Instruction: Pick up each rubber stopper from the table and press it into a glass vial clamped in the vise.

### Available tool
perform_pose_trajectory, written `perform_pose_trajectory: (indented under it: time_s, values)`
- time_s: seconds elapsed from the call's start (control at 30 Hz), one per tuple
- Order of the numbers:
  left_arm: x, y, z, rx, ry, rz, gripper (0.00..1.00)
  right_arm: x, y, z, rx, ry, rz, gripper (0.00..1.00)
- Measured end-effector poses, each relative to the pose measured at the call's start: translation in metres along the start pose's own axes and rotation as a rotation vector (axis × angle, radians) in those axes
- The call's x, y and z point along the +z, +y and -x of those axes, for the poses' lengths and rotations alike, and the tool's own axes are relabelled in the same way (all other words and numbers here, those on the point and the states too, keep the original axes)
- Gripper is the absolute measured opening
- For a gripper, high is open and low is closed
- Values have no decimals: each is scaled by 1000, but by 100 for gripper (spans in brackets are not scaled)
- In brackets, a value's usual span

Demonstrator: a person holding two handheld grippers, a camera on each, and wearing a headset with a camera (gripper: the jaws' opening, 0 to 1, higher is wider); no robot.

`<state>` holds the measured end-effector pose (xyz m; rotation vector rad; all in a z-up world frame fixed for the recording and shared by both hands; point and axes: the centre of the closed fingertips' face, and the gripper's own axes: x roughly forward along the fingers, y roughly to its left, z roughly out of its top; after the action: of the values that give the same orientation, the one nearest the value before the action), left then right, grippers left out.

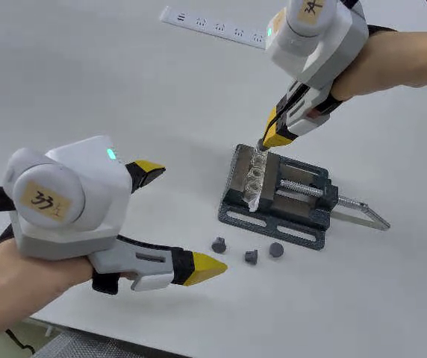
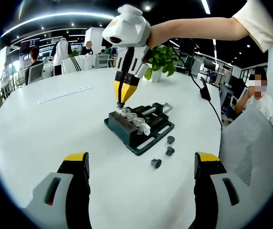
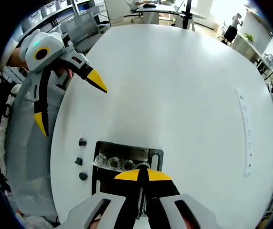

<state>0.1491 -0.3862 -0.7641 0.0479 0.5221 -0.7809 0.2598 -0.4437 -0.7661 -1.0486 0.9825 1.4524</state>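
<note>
My right gripper (image 1: 264, 142), upper right, is at the end vial (image 1: 259, 159) in the vise (image 1: 303, 227), jaws together. My left gripper (image 1: 191, 220), lower left, gapes empty near three stoppers (image 1: 219, 245).

Dark grey stoppers (image 1: 219, 244), black vise (image 1: 304, 233), white table (image 1: 124, 112), white power strip (image 1: 213, 26).

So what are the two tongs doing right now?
Left tongs: open, empty.
Right tongs: closed, apparently on a grey stopper at a vial.
</note>
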Motion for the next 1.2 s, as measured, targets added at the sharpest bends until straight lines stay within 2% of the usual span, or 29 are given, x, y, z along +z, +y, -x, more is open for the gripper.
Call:
perform_pose_trajectory:
  time_s: [0.13, 0.3, 0.57, 0.77, 0.97, 1.1, 1.2]
  values:
    - [0, 1, 1, 0, 5, -1, 90, -3, -2, 3, -8, -9, -11, 1]
    - [0, 2, 1, 1, 5, -3, 90, -5, -2, 5, -16, -40, -23, 13]
    - [2, 3, 0, -4, 3, -5, 90, -6, 14, 4, -5, -122, -65, 46]
    - [5, 3, 1, -6, -3, -13, 90, -7, 21, 5, -33, -194, -105, 78]
    - [8, 6, 3, -11, -24, -5, 90, -9, 28, 5, -60, -258, -123, 99]
    - [8, 6, 4, -13, -20, -17, 90, -13, 38, 5, -49, -286, -145, 99]
    - [9, 4, 5, -17, -16, -28, 90, -18, 45, 5, -61, -287, -144, 99]
